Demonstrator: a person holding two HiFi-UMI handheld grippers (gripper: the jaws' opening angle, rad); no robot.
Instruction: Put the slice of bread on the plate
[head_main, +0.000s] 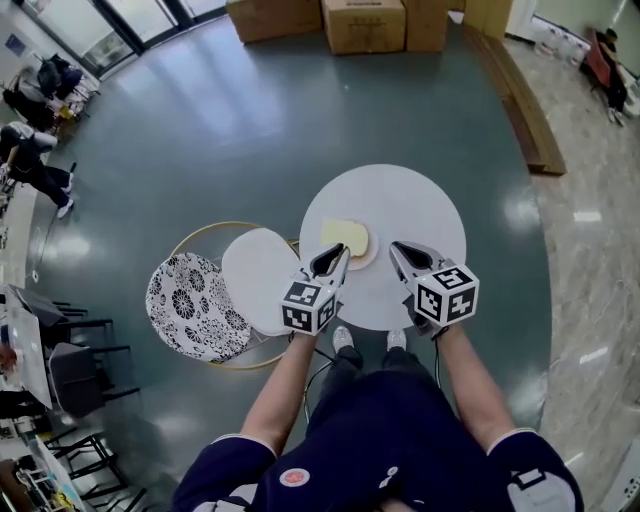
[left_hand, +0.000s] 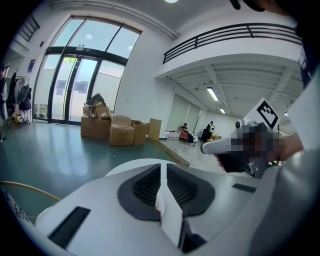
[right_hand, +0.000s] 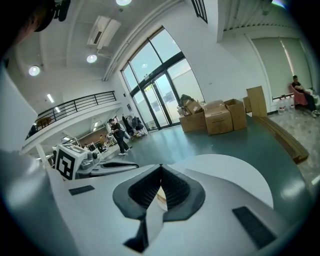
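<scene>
Two grippers are held over the near part of the round white table (head_main: 430, 205): the left gripper (head_main: 342, 251) with its jaws drawn almost together on nothing, the right gripper (head_main: 397, 247) with its jaws closed tip to tip, likewise empty. The slice of bread (head_main: 344, 236) is seen lying flat on the plate (head_main: 367, 259), just beyond the left gripper's tips.
</scene>
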